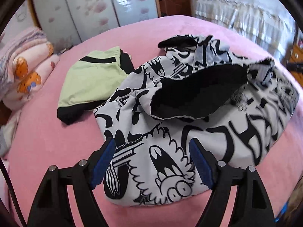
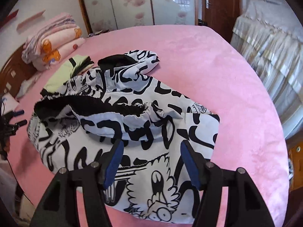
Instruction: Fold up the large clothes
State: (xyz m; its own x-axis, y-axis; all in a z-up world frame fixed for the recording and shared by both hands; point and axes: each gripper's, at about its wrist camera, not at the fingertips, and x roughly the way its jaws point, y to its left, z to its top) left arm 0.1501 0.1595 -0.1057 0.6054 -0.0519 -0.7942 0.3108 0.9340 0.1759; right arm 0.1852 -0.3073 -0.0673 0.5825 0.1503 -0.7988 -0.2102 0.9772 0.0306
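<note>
A black-and-white cartoon-print jacket (image 1: 170, 136) lies crumpled on the pink bed (image 1: 56, 141), its black fleece lining (image 1: 197, 96) turned outward where the hem gapes, one sleeve (image 2: 144, 58) bunched toward the far side. Beside it, partly under its far edge, sits an already folded pale green garment (image 1: 90, 83) with black trim, and a stack of pink bedding (image 2: 55, 39) rests at the head of the bed. The left tongs (image 1: 152, 162) hover over the near printed panel with the blue pads (image 1: 104, 162) spread apart and nothing pinched between them; the right tongs (image 2: 151, 160) stand likewise parted above the near part of the same garment, holding nothing, and whether either set brushes the cloth cannot be told. The step in hand looks like taking a fresh hold to spread the jacket flat before any fold. To do it well, each pair of tongs should probably bite a single layer at the near hem, well apart, one toward each side seam, then pull outward and toward the bed's near edge so the lining tucks back inside; catching both layers or the gathered elastic would likely drag the whole heap and could disturb the folded green piece
</note>
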